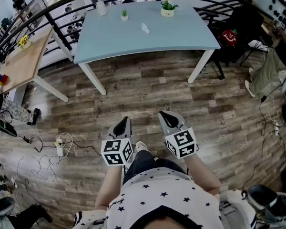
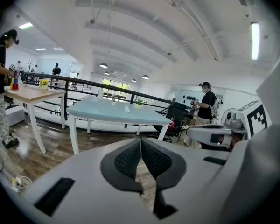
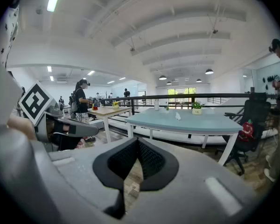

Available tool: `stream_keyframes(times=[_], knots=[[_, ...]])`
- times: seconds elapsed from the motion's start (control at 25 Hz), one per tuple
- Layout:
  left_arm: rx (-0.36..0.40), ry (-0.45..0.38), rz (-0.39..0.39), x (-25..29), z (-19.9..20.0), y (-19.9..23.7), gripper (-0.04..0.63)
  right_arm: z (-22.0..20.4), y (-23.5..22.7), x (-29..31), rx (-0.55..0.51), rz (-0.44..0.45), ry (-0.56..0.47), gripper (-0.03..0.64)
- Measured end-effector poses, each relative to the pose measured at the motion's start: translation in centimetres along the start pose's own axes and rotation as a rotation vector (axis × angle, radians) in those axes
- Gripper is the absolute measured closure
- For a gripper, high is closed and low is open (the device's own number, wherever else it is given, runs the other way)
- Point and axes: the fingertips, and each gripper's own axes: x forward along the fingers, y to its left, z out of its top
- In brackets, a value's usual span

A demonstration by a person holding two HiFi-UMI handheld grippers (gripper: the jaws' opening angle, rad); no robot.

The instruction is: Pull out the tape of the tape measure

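Status: approach step, nothing picked up yet. Both grippers hang over the wood floor on the near side of the blue table (image 1: 181, 37), well apart from it, close to the person's body.

- left gripper (image 1: 122, 126): jaws closed pad to pad, nothing between them, only floor visible past them.
- right gripper (image 1: 168, 117): same, jaws closed and empty.

Tape measure: can't positively identify one. Best candidate is the small white object (image 1: 145, 28) lying about mid-table, between the near edge and the far edge. It's too small to tell what it is. Also on the table, all along the far edge: two small potted plants (image 1: 168, 7) and a clear bottle (image 1: 101, 7).

Next move, as I judge it: walk up to the near edge of the table, open both jaws, pin the case with one gripper, catch the tape's end hook with the other and pull straight out. The hook is small, so a fine pinch will be needed. The case will likely slide on that smooth top if it isn't held.

Writing: none readable. The marker cubes (image 1: 117, 151) carry black-and-white square codes, no text. Red bag (image 1: 229, 37) on a chair off the table's right end has a white mark, illegible.
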Motion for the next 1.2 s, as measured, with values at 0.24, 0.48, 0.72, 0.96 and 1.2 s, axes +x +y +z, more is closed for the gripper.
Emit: stream_keyframes(times=[0.24, 0.48, 0.72, 0.96, 1.2], knots=[[0.008, 0.001, -0.017, -1.1, 0.3, -0.6, 0.589, 0.3, 0.6, -1.5, 0.014, -0.009, -0.008, 0.611], [0.008, -0.003, -0.028, -1.9, 0.0, -1.6, 0.589, -0.1, 0.8, -3.0, -0.003, -0.007, -0.011, 0.611], [0.005, -0.003, -0.028, -2.4, -0.9, -2.8, 0.589, -1.6, 0.5, -4.4, 0.008, -0.017, 0.015, 0.611], [-0.012, 0.0, -0.021, -2.7, -1.7, -3.4, 0.589, -2.4, 0.4, -5.3, 0.024, -0.014, 0.029, 0.611], [-0.014, 0.004, -0.038, -1.9, -1.8, -3.3, 0.589, -2.6, -0.1, -4.8, 0.042, -0.029, 0.019, 0.611]])
